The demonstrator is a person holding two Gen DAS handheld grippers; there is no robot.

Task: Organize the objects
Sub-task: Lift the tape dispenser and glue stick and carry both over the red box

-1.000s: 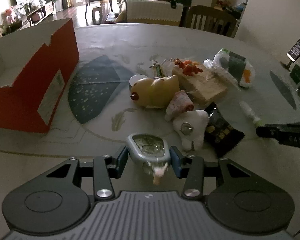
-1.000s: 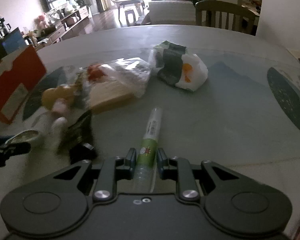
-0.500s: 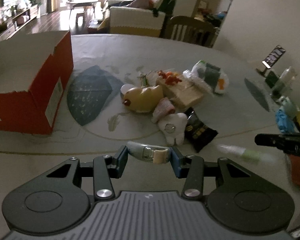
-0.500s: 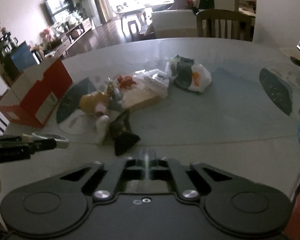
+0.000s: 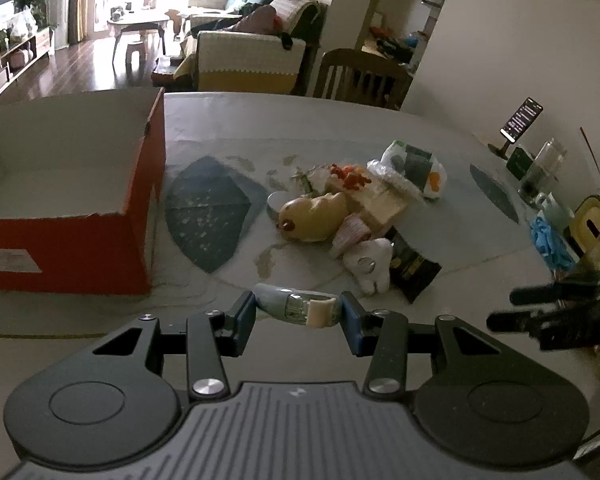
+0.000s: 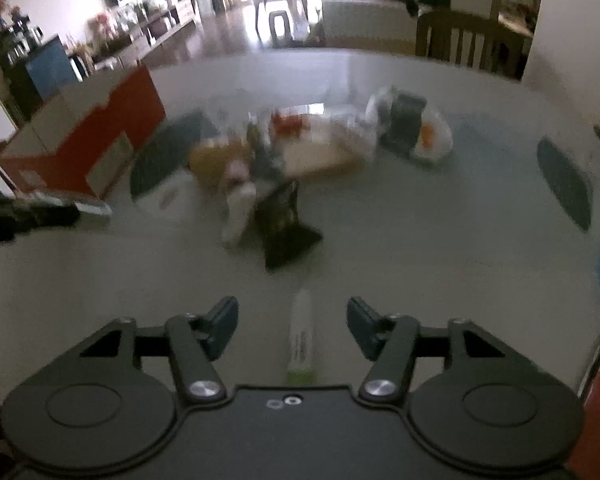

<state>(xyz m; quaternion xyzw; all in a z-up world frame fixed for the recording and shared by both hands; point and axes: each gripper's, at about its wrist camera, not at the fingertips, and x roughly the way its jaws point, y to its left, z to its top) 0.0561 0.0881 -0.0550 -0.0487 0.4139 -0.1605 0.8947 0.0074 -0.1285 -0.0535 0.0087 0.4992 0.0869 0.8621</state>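
Left wrist view: the left gripper [image 5: 299,314] has its pads pressed on either end of a grey-green thermometer-like gadget [image 5: 296,309], carried crosswise above the table [image 5: 340,128]. A second ago it sat lengthwise between those pads, low over the cloth; now it is turned sideways and lifted, with the red cardboard box [image 5: 66,256] closer on its left. That reads to me as a carry toward the box, whose white inside looks bare where I can see it.

In the right wrist view the right gripper [image 6: 292,326] stands wide apart and grips nothing. The green-and-white tube [image 6: 301,342] it pinched a second ago lies loose on the table between the spread fingers, well apart from the box. So the tube seems let go, not stowed.

The yellow plush toy [image 5: 314,218], white tooth-shaped plush [image 5: 370,266] and black packet [image 5: 414,270] wait in a heap right of the box.
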